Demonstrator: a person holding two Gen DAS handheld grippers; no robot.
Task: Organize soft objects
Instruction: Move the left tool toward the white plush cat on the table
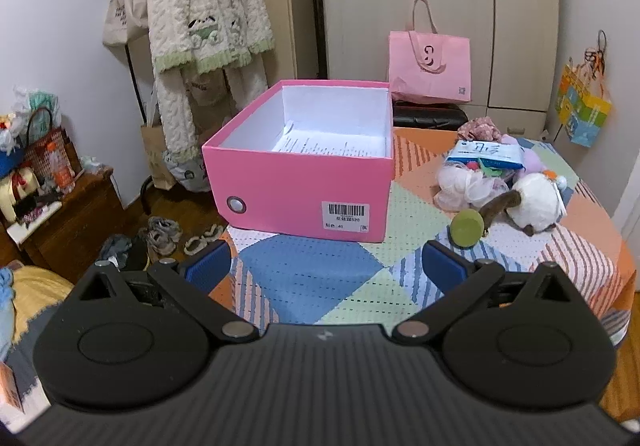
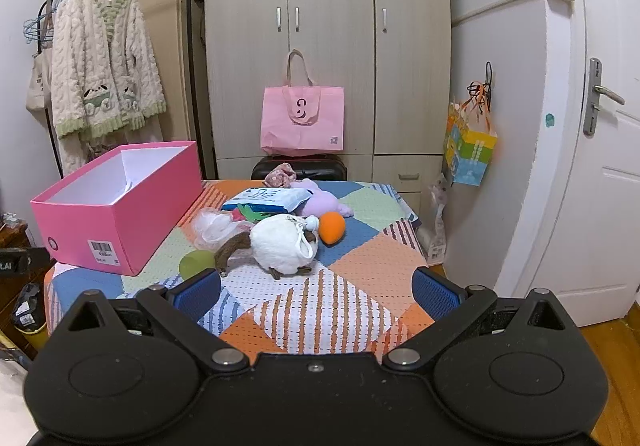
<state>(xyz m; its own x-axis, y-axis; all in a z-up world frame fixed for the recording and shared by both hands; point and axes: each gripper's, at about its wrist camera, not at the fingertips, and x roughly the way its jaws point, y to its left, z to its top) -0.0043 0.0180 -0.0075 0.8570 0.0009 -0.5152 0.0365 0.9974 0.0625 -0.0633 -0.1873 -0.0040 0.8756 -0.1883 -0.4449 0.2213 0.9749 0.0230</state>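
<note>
An open pink box point(image 1: 304, 186) point(image 2: 116, 222) stands on the left part of the patchwork table, holding only a printed sheet. Right of it lies a heap of soft things: a white plush toy with brown limbs point(image 1: 532, 202) point(image 2: 280, 242), a green ball point(image 1: 467, 228) point(image 2: 196, 262), an orange sponge point(image 2: 332, 226), a white mesh pouf point(image 1: 464, 186) point(image 2: 212, 226), a lilac plush point(image 2: 324, 202) and a blue-white packet point(image 1: 484, 154) point(image 2: 268, 200). My left gripper point(image 1: 326, 266) hangs open before the box. My right gripper point(image 2: 316, 292) is open short of the heap. Both hold nothing.
The table's patchwork cloth point(image 2: 320, 306) reaches close to both grippers. A pink tote bag point(image 2: 302, 122) sits on a black case behind the table, against a wardrobe point(image 2: 328, 26). A robe point(image 1: 200, 14) hangs on a rack at left. A white door point(image 2: 600, 166) stands at right.
</note>
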